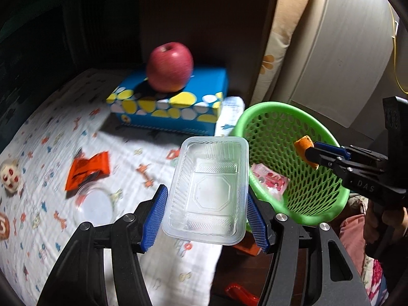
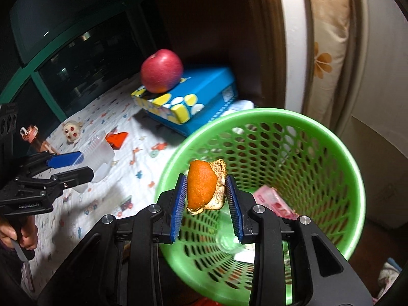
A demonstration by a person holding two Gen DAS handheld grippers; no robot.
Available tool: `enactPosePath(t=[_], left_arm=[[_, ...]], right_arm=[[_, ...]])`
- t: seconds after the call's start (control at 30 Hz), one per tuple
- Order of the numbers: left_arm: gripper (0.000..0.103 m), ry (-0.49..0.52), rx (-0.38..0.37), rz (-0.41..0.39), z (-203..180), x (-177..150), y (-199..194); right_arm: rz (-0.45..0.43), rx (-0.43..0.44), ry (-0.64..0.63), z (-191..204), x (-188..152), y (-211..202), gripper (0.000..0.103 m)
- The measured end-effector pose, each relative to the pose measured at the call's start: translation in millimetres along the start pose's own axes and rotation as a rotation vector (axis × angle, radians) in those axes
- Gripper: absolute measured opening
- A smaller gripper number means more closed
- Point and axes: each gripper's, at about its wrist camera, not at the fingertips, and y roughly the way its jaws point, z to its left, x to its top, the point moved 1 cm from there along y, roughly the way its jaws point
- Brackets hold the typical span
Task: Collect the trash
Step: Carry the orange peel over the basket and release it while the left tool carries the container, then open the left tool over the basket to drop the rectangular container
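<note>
My left gripper point(image 1: 205, 191) is shut on a clear plastic tray point(image 1: 207, 178), its blue pads pressing the tray's long sides above the patterned cloth. The right wrist view shows that same left gripper point(image 2: 76, 163) with the tray point(image 2: 99, 150) at far left. My right gripper point(image 2: 205, 178) is shut on a piece of orange peel point(image 2: 201, 186), over the mouth of the green mesh basket point(image 2: 255, 114). In the left wrist view the right gripper point(image 1: 309, 153) holds the peel point(image 1: 302, 144) over the basket point(image 1: 255, 112). A pink wrapper point(image 2: 272, 199) lies inside the basket.
A red apple point(image 1: 169, 66) rests on a blue tissue box point(image 1: 168, 107) at the back. An orange wrapper point(image 1: 88, 170), a clear round lid point(image 1: 95, 204) and a small white figurine point(image 1: 10, 176) lie on the cloth. A floral pillow point(image 1: 280, 38) stands behind the basket.
</note>
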Motion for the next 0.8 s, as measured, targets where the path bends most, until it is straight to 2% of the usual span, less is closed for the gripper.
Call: enactPosePath(t=[0.1, 0.17, 0.4, 0.5, 0.8], left_arm=[[0.058, 0.021, -0.023, 0.004, -18, 11, 6], [0.058, 0.031, -0.042, 0.008, -29, 15, 10], [0.058, 0.081, -0.081, 0.029, -68, 29, 29], [0.058, 0.091, -0.100, 0.040, -82, 32, 36], [0.059, 0.113, -0.139, 0.075, -112, 36, 56]], right_arm=[[-0.005, -0.019, 0.027, -17, -3, -7, 0.035], [-0.013, -0.025, 0.043, -25, -5, -12, 0.046], [-0.053, -0.052, 0.083, -50, -8, -34, 0.055], [-0.071, -0.060, 0.093, -56, -9, -43, 0.062], [-0.093, -0.080, 0.116, -69, -17, -61, 0.066]])
